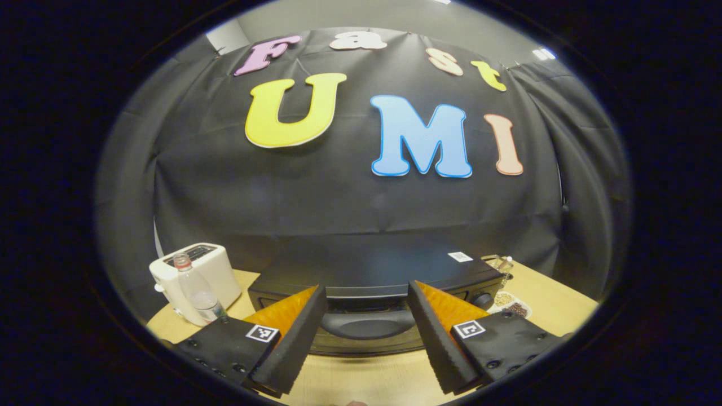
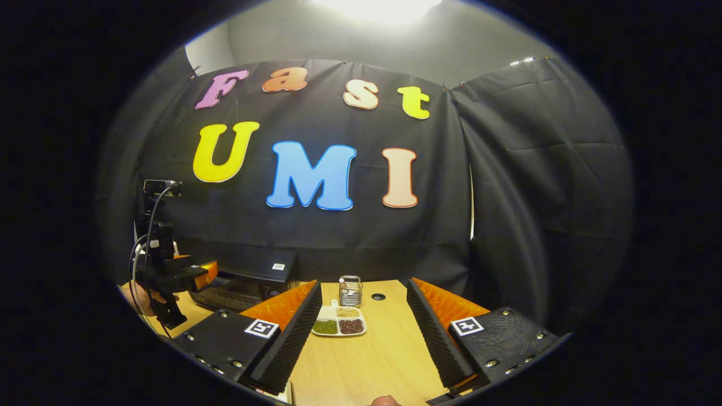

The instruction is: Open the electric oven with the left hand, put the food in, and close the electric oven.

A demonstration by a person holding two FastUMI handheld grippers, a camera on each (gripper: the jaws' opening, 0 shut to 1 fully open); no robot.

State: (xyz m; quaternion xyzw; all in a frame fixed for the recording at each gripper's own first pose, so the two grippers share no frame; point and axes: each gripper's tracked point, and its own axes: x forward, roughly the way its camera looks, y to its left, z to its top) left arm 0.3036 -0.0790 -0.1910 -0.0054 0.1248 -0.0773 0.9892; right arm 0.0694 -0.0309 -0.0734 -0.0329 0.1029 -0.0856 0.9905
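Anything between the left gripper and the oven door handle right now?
Nothing visible. In the left gripper view the left gripper is open, its fingers framing the handle on the closed oven, with bare table in the gap. The toaster and water bottle stand off to the side.

Staged recording booth, not a real kitchen: black cloth wall (image 2: 507, 186) draped behind and to the 3 o'clock side, plain grey room wall (image 2: 350, 39) above it at 12 o'clock. Light wooden table (image 2: 372, 349) with a cable hole, carrying kitchen props: black electric oven (image 1: 366, 276) at centre, white toaster (image 1: 194, 276) and plastic water bottle (image 1: 194, 287) at 9 o'clock, divided dish of beans (image 2: 338, 321) and small glass jar (image 2: 350, 290) mid-table.
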